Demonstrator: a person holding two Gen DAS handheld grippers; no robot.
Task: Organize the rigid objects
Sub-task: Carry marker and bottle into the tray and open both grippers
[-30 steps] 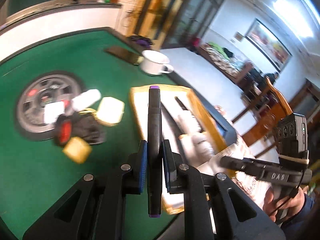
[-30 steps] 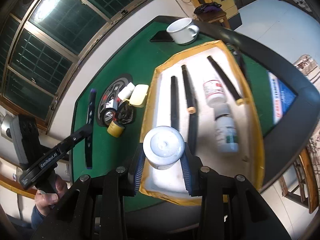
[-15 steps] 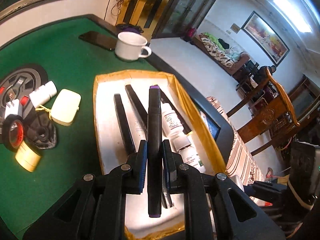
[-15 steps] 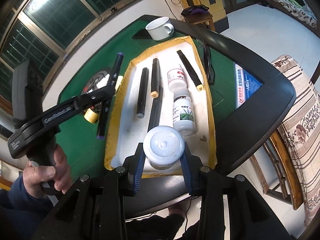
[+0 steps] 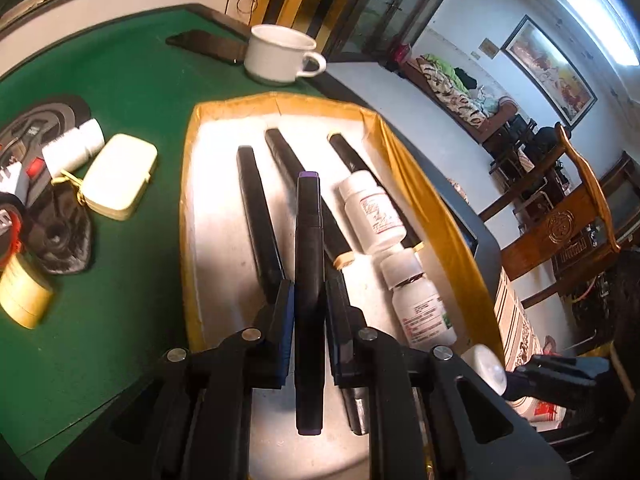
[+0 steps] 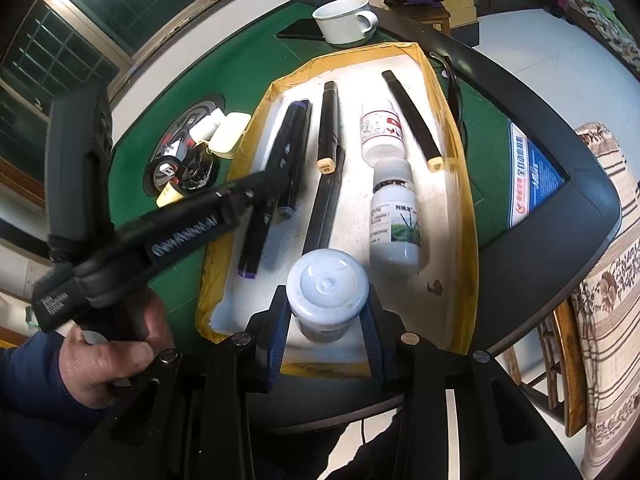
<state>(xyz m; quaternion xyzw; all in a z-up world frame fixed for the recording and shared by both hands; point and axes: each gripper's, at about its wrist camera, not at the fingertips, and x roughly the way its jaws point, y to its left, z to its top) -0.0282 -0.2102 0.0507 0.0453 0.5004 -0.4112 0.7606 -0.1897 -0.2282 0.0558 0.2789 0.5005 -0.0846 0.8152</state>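
Both grippers had swung in over the yellow-rimmed tray (image 5: 188, 200) within the past second, the left one travelling from above the green table (image 5: 128, 80) to hang over the tray's white floor. Nearest the lens, the left gripper (image 5: 308, 300) was clamped on a black marker with purple ends (image 5: 308, 240), pinched about mid-barrel, the stiff, light pen lying along the fingers. The right gripper (image 6: 326, 324) was clamped on a small white-capped bottle (image 6: 328, 286), pads on its sides, over the tray's near end; the rigid, smooth plastic looked best held at the body below the cap. Beyond them the tray held four black markers (image 5: 256, 208), lying lengthwise, and two white medicine bottles (image 6: 394, 216) on their sides, end to end. Farther off on the table sat a cream case (image 5: 120, 176), a small clutter of oddments, a white mug (image 5: 280, 56) and a dark phone (image 5: 208, 44).
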